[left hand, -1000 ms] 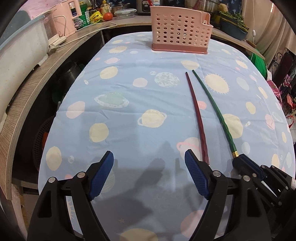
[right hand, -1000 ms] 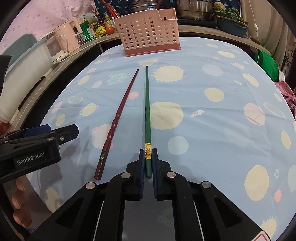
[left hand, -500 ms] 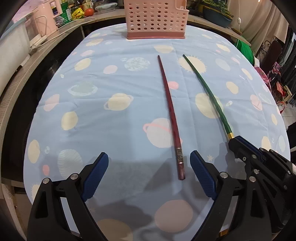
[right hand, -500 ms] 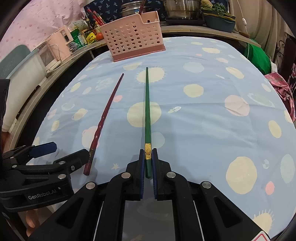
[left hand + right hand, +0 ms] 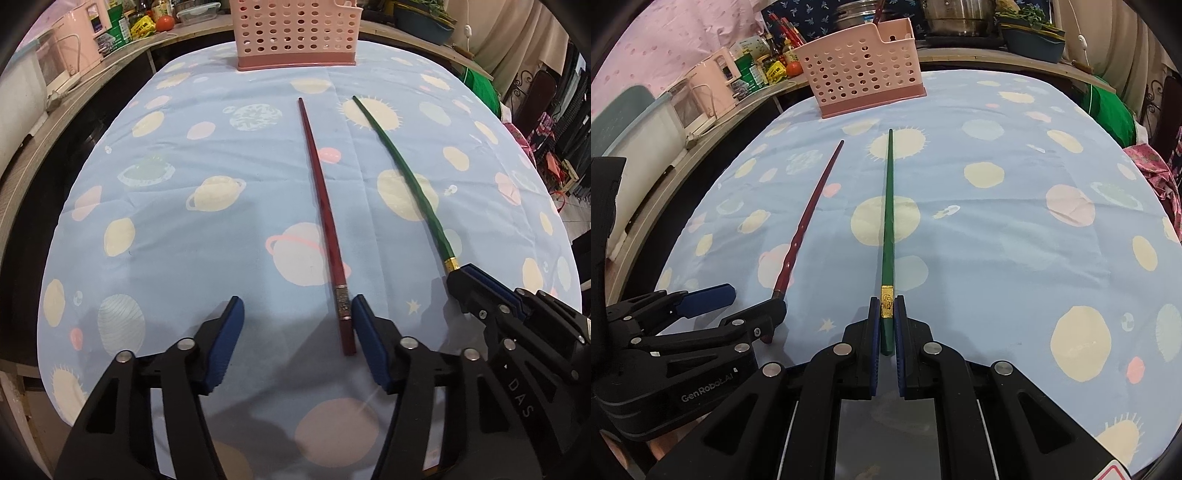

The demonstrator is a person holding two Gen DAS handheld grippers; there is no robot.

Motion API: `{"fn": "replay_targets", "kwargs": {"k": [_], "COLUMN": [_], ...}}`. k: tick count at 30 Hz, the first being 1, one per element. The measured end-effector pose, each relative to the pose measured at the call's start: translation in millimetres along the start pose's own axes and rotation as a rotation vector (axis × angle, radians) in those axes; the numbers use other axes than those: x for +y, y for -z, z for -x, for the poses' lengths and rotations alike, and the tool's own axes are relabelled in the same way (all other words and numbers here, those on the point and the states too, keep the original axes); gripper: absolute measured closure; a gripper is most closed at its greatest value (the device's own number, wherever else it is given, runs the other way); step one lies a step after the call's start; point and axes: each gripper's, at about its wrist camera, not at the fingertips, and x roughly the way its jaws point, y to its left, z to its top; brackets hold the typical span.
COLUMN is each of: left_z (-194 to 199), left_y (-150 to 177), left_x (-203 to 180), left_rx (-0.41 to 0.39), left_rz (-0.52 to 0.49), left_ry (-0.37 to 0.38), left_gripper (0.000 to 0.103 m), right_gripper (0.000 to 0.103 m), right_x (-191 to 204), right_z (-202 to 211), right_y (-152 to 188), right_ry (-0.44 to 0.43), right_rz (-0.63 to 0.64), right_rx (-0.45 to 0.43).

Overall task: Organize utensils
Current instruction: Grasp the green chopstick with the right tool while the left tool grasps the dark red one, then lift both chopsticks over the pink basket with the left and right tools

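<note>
A dark red chopstick (image 5: 325, 218) lies on the blue planet-print tablecloth (image 5: 184, 258), pointing toward the pink perforated utensil basket (image 5: 295, 33) at the far end. My left gripper (image 5: 295, 314) straddles its thick near end; its jaws are closing, the right pad sits next to the stick and the left pad is well apart from it. My right gripper (image 5: 886, 317) is shut on the gold-banded end of a green chopstick (image 5: 888, 221), whose tip rests on the cloth. In the right wrist view the red chopstick (image 5: 805, 225) runs into the left gripper (image 5: 738, 306).
A wooden counter (image 5: 55, 122) curves along the left and back with a pink appliance (image 5: 74, 48), jars and a tomato (image 5: 164, 23). Pots and a planter stand behind the basket (image 5: 864, 77). Green cloth (image 5: 480, 88) and clutter lie off the right edge.
My left gripper has shifted over the red chopstick's near end and its jaws have narrowed around it. The right gripper still holds the green chopstick in place.
</note>
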Motion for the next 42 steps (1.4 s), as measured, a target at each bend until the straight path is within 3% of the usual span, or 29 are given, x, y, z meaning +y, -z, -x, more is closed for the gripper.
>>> {"fn": "replay_targets", "kwargs": {"k": [4, 8, 10, 23, 42], "left_z": [2, 2, 2, 7, 62], "left_y": [1, 1, 1, -1, -23], "left_x": [-4, -5, -4, -2, 2], "left_rx": [-0.006, -0.008, -0.005, 0.004, -0.112], "left_rz": [-0.020, -0.026, -0.026, -0.006, 0.010], "left_ry": [0.011, 0.009, 0.015, 0.039, 0.051], "left_gripper": [0.071, 0.083, 0.096, 0.096, 0.096], "right_gripper": [0.096, 0.096, 0.096, 0.096, 0.096], "right_x": [1, 1, 2, 7, 15], "right_z": [0, 0, 0, 12, 62], "right_y": [0, 0, 0, -5, -47], "right_ry": [-0.001, -0.001, -0.001, -0.016, -0.078], "right_rz": [0.002, 0.002, 0.003, 0.012, 0.018], "right_rx": [0.001, 0.001, 0.000, -0.026, -0.155]}}
